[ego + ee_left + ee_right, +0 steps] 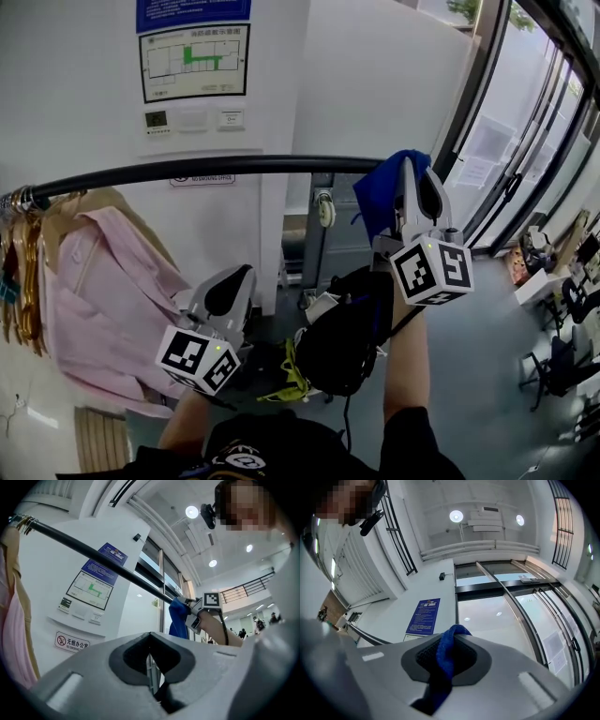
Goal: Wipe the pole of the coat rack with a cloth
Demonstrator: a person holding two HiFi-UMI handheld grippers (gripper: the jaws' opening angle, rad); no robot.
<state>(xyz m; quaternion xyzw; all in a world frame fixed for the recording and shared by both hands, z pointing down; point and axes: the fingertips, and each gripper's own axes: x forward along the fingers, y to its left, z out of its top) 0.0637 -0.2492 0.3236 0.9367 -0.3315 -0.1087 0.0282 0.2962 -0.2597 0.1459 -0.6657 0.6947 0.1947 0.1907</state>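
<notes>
The coat rack's black pole (187,172) runs level across the head view, from the hangers at the left to the blue cloth (380,192). My right gripper (411,169) is raised at the pole's right end and shut on the cloth, which drapes against the pole. In the right gripper view the cloth (446,656) is pinched between the jaws of the right gripper (451,637). My left gripper (242,274) hangs lower, below the pole's middle, shut and empty. The left gripper view shows the left gripper (150,638) closed, with the pole (93,558), cloth (178,619) and right gripper (196,612) beyond.
A pink shirt (103,291) hangs on wooden hangers (23,272) at the pole's left end. Behind the pole is a white wall with a floor-plan poster (194,61). A rack upright with a caster (324,208) stands under the right part. Glass doors (525,150) are at the right.
</notes>
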